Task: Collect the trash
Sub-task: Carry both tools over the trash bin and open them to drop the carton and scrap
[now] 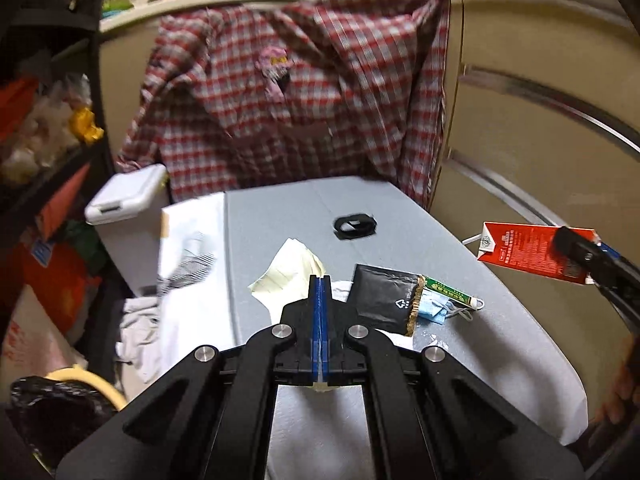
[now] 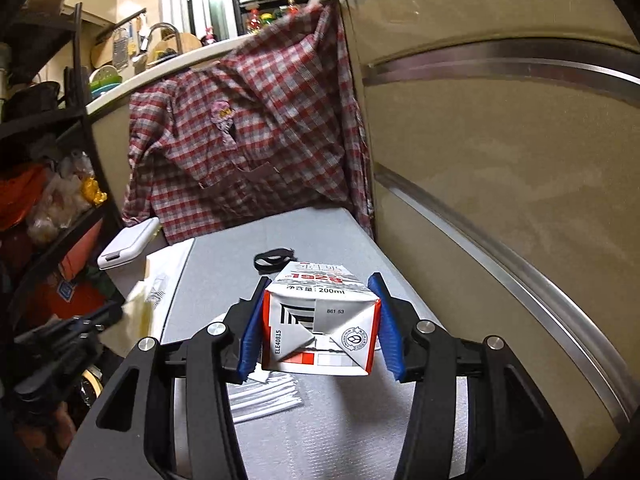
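Above the table (image 1: 460, 360), 1 carton (image 2: 320, 320) sits clamped in the right tool (image 2: 320, 328); left tool (image 1: 320, 280) (shut) pinches 1 yellow paper (image 1: 288, 276).

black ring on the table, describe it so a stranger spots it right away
Find the grey table below the hanging checked shirt. Near its far end, alone, lies the black ring. It is the only hollow loop; the other black thing, a flat pouch, sits nearer among litter.

Left gripper (image 1: 320, 280) is clamped tight, blue pads pressed flat together, a scrap of yellowish paper pinched between them, angled downward. Right gripper (image 2: 320, 304) sits about half open, also tilted down, both pads squeezing a small carton, held aloft.
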`<state>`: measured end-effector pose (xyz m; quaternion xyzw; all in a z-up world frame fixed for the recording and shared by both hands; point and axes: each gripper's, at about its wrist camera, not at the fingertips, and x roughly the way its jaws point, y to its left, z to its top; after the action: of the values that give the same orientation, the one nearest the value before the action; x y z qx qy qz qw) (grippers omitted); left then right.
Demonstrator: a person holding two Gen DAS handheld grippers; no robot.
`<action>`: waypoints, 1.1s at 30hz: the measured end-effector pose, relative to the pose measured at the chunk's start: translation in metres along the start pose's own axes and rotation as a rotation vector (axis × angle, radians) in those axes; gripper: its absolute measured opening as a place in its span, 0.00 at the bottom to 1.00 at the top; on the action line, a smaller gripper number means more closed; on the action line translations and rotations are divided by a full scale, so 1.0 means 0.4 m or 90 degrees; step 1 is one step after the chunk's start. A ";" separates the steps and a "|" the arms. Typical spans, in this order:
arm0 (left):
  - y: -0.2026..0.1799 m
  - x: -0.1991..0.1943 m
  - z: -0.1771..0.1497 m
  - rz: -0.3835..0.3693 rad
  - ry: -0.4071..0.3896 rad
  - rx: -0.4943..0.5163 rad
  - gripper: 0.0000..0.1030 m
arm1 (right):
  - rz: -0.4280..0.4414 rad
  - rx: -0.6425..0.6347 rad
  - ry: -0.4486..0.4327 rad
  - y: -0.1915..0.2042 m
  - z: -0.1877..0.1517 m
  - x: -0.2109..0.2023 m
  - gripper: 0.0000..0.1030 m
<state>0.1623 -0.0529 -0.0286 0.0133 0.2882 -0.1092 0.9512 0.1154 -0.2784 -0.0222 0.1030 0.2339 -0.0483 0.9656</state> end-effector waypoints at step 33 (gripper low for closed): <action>0.467 -0.510 -0.115 0.235 -0.082 -0.110 0.00 | 0.342 -0.192 0.016 0.633 -0.118 -0.209 0.48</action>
<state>0.0123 0.1740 0.0386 -0.0229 0.2278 0.0911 0.9692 0.0564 -0.0176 0.0198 0.0171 0.2149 0.2454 0.9451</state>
